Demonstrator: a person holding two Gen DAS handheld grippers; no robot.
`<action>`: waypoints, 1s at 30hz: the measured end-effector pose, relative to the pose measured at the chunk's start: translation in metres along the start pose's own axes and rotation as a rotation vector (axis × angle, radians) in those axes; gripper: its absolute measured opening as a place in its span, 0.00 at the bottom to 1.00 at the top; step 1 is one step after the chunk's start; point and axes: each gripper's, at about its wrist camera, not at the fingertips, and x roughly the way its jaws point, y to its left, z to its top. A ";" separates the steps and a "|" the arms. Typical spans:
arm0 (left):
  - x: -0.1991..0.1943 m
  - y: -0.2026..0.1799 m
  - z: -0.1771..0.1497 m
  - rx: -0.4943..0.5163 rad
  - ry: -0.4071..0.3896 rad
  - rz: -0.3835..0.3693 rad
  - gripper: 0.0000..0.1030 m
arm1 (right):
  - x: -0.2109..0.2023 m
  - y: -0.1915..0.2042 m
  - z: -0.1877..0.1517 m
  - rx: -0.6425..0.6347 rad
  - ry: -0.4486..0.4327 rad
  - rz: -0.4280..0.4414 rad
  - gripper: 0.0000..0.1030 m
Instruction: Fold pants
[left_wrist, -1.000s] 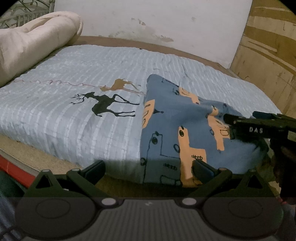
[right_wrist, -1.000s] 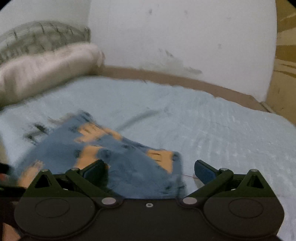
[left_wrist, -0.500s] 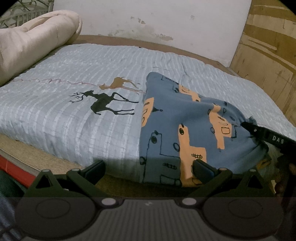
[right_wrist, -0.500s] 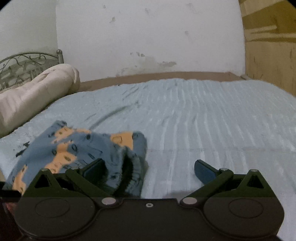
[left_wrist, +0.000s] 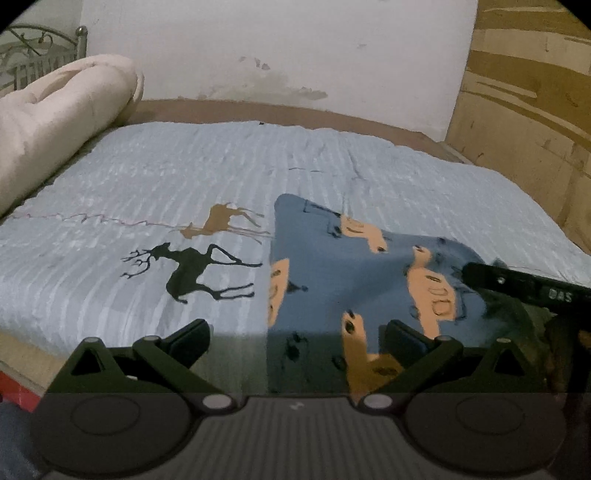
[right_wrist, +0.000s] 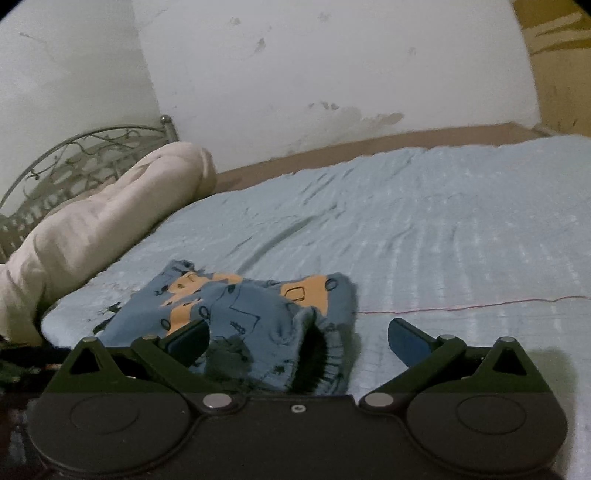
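The pants (left_wrist: 343, 273) are blue with orange patches and black drawings, folded into a compact stack near the bed's front edge. My left gripper (left_wrist: 297, 338) is open and empty, just in front of the stack's near left corner. In the right wrist view the pants (right_wrist: 240, 314) lie low and centre-left, with the ribbed waistband opening facing me. My right gripper (right_wrist: 299, 338) is open and empty, its fingers straddling that waistband end. The right gripper (left_wrist: 517, 286) also shows at the right edge of the left wrist view, against the stack's right side.
A light blue striped bedspread (left_wrist: 184, 177) with deer prints (left_wrist: 188, 273) covers the bed. A rolled cream duvet (left_wrist: 55, 110) lies at the left by a metal headboard (right_wrist: 74, 155). A white wall is behind, wooden panels (left_wrist: 524, 110) at the right.
My right gripper has swung round from over the stack to its waistband end and settled lower. The left gripper has stayed in place, open.
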 end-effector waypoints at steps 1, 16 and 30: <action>0.004 0.002 0.001 -0.002 0.008 0.004 0.99 | 0.002 0.000 0.001 -0.001 0.004 0.005 0.99; 0.015 0.002 0.002 0.009 0.007 -0.021 0.99 | 0.012 -0.012 -0.001 0.022 0.022 0.124 0.99; 0.006 0.005 0.005 -0.027 0.015 -0.119 0.91 | 0.007 -0.012 -0.005 0.062 -0.005 0.116 0.75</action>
